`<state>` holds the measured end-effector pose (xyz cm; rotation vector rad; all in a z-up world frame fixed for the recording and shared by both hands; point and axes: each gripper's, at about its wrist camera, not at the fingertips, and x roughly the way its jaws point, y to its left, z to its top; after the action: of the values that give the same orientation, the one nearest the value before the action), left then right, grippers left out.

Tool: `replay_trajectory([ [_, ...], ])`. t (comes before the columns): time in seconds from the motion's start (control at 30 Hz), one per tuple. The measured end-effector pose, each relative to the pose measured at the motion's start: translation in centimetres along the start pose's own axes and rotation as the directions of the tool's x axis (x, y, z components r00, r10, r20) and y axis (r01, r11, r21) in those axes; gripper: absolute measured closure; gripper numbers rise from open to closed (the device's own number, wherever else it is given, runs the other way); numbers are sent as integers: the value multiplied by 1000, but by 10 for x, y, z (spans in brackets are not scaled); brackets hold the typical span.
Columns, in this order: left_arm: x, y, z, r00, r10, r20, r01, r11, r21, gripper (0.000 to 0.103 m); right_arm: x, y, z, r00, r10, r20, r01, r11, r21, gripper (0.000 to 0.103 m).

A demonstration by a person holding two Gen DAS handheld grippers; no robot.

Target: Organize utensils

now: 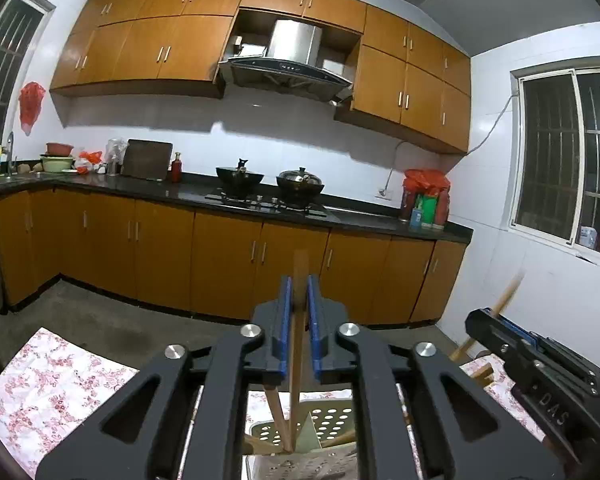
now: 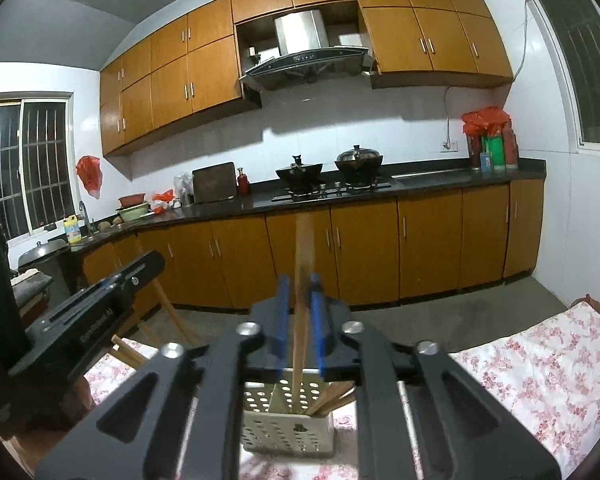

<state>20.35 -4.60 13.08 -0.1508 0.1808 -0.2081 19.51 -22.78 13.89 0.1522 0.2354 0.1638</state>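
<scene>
My left gripper (image 1: pixel 299 300) is shut on an upright wooden utensil handle (image 1: pixel 299 344) whose lower end reaches into a white perforated utensil holder (image 1: pixel 332 420) below. A second wooden stick (image 1: pixel 277 416) leans in the holder. My right gripper (image 2: pixel 299 298) is shut on another wooden handle (image 2: pixel 302 280) that goes down into the same holder (image 2: pixel 284 432), where more wooden utensils (image 2: pixel 332 398) lean to the right. Each gripper shows in the other's view: the right one (image 1: pixel 512 332) and the left one (image 2: pixel 100 304).
The holder stands on a table with a pink floral cloth (image 1: pixel 48 392) (image 2: pixel 540 368). Behind is a kitchen with orange cabinets (image 1: pixel 228 256), a black counter (image 1: pixel 188 192), two woks on the stove (image 1: pixel 268 184) and windows at both sides.
</scene>
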Motion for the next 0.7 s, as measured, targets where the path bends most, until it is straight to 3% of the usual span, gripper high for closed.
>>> replay_trajectory([
  [0.03, -2, 1, 1, 1000, 5, 6, -5, 1000, 2, 68, -2, 0, 2, 1000, -2, 6, 2, 1000, 2, 75],
  [0.07, -8, 2, 3, 1000, 11, 22, -12, 1000, 4, 62, -5, -1, 3, 1000, -1, 15, 1, 1000, 6, 71],
  [0.2, -25, 5, 12, 999, 14, 47, -14, 1000, 2, 56, -26, -6, 9, 999, -6, 54, 5, 1000, 12, 62],
  [0.27, -35, 8, 15, 999, 17, 49, -17, 1000, -1, 53, -38, -9, 10, 998, -11, 69, 11, 1000, 11, 49],
  [0.47, -79, 20, 9, 996, 41, 73, -42, 999, 13, 21, -78, -12, -3, 994, -48, 102, 50, 999, -20, 11],
  [0.53, -96, 24, 1, 996, 56, 75, -58, 998, 26, 8, -92, -11, -13, 991, -76, 111, 80, 996, -35, 4],
  [0.7, -128, 32, -20, 995, 80, 54, -82, 995, 50, 2, -109, -8, -37, 991, -112, 72, 116, 991, -61, 4],
])
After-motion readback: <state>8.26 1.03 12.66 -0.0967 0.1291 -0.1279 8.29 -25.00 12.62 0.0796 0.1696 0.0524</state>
